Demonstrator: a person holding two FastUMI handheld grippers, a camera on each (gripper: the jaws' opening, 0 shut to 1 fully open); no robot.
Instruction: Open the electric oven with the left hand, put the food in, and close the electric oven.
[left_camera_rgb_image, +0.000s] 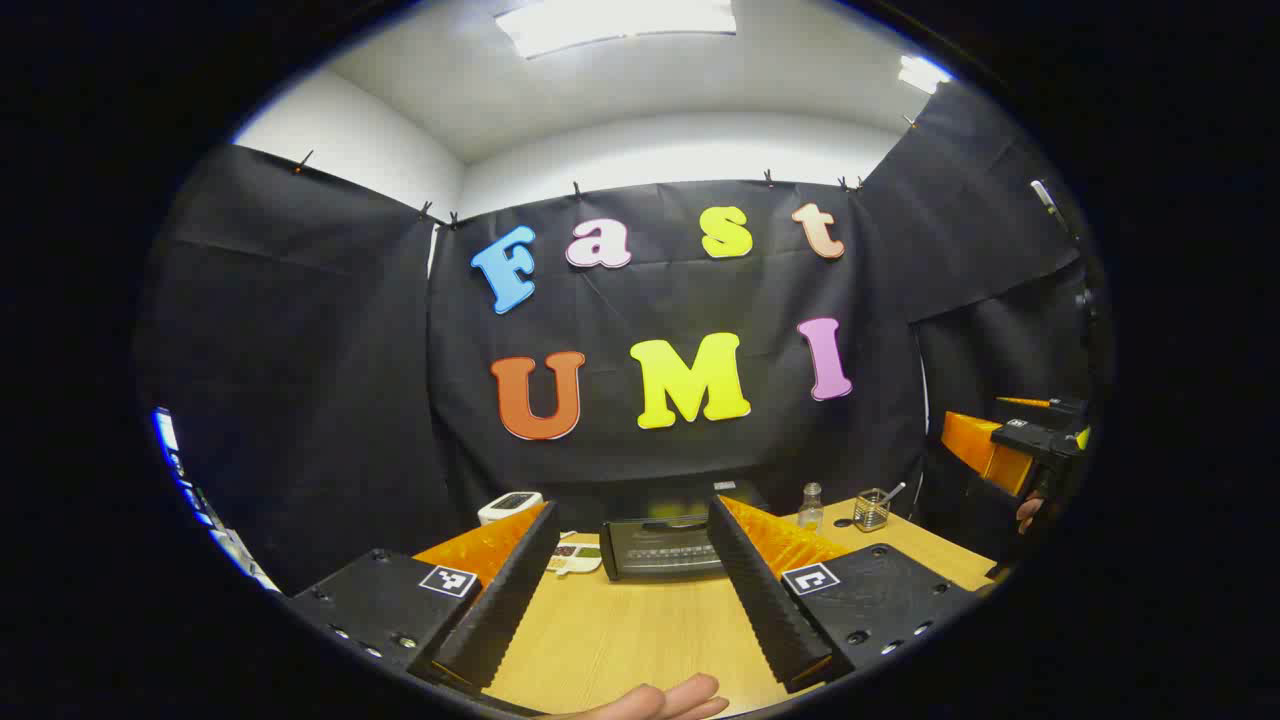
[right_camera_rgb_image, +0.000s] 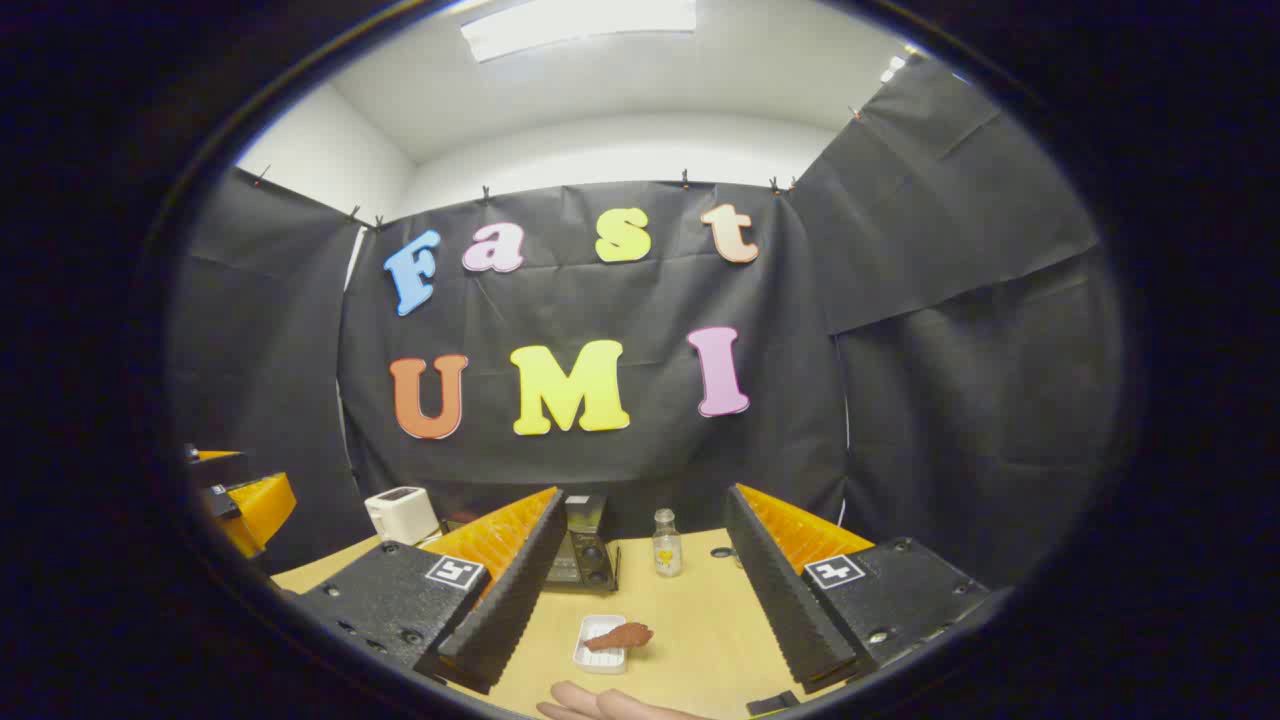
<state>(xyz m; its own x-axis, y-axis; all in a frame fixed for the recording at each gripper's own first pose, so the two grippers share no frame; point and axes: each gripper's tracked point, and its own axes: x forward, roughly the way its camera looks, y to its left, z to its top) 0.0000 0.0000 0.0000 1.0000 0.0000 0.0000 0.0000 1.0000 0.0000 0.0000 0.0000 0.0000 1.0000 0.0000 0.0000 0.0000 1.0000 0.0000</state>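
In the left gripper view, fingertips of a hand (left_camera_rgb_image: 660, 700) show at the very bottom edge, over a light wooden surface (left_camera_rgb_image: 640, 630). Just above, the left gripper (left_camera_rgb_image: 635, 590) hovers with its jaws spread wide apart, holding nothing. Between them, farther back, sits the electric oven (left_camera_rgb_image: 660, 545), dark, with its door closed. A small white tray (left_camera_rgb_image: 573, 558) lies just beside its left side, and a white appliance (left_camera_rgb_image: 508, 506) stands behind that. To the oven's right stand a small glass bottle (left_camera_rgb_image: 811, 506) and a glass cup (left_camera_rgb_image: 871, 510) with something thin in it, perhaps a spoon.

In the right gripper view, fingers (right_camera_rgb_image: 590, 703) again show at the bottom. The right gripper (right_camera_rgb_image: 640, 600) also has its jaws wide apart and empty. Between them a white dish (right_camera_rgb_image: 600, 645) carries a reddish-brown piece of food (right_camera_rgb_image: 620, 636). Beyond stand the oven and the bottle.
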